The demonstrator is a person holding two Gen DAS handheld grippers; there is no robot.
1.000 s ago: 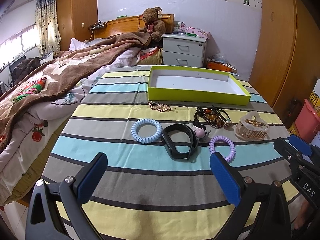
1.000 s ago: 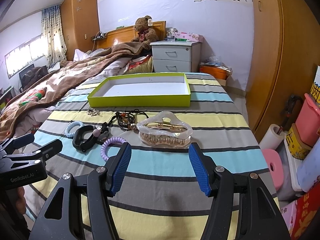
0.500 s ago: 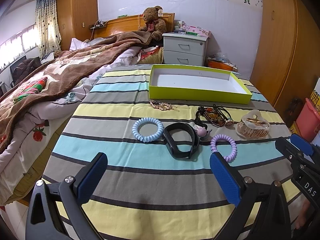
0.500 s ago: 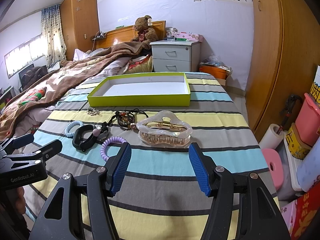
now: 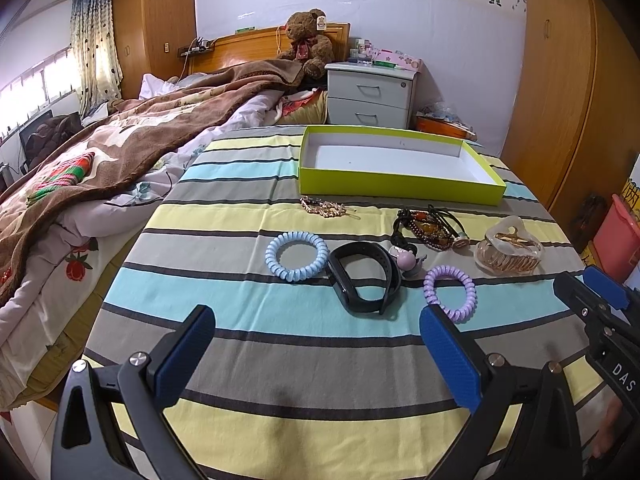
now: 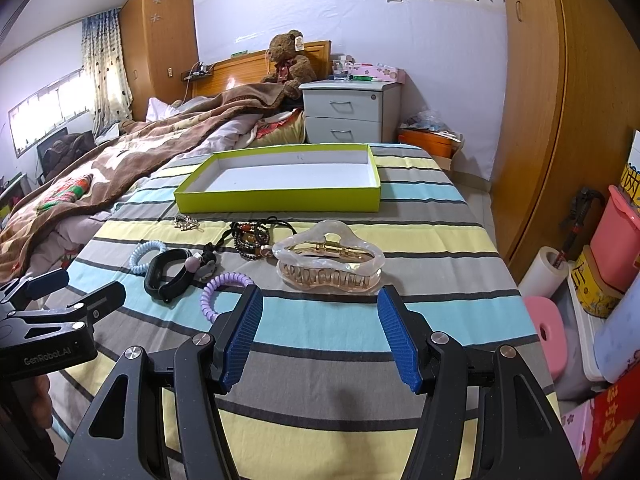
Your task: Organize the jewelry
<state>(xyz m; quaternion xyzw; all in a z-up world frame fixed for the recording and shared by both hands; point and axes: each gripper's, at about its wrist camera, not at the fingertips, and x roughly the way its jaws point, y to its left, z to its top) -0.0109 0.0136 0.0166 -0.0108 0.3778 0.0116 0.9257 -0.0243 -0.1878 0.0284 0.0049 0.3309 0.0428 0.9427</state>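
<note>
An empty lime-green box [image 5: 400, 188] [image 6: 280, 200] lies at the far side of the striped tablecloth. In front of it lie a gold chain [image 5: 323, 206], a dark bead bracelet [image 5: 428, 228] [image 6: 252, 238], a clear claw hair clip [image 5: 509, 251] [image 6: 330, 258], a blue coil hair tie [image 5: 297, 256], a black wristband [image 5: 362, 276] [image 6: 166, 274] and a purple coil hair tie [image 5: 450, 293] [image 6: 222, 292]. My left gripper [image 5: 316, 354] is open, low over the near stripes. My right gripper [image 6: 320, 336] is open just short of the hair clip.
A bed with a brown blanket [image 5: 120, 148] borders the table on the left. A grey nightstand [image 6: 348, 112] and a teddy bear [image 6: 286, 62] stand behind. A wooden wardrobe [image 6: 560, 120] and floor clutter with a pink bin [image 6: 616, 236] lie to the right.
The left wrist view has shifted slightly, so the jewelry sits a little lower and further right in it. The right gripper has stayed still. Both stay open.
</note>
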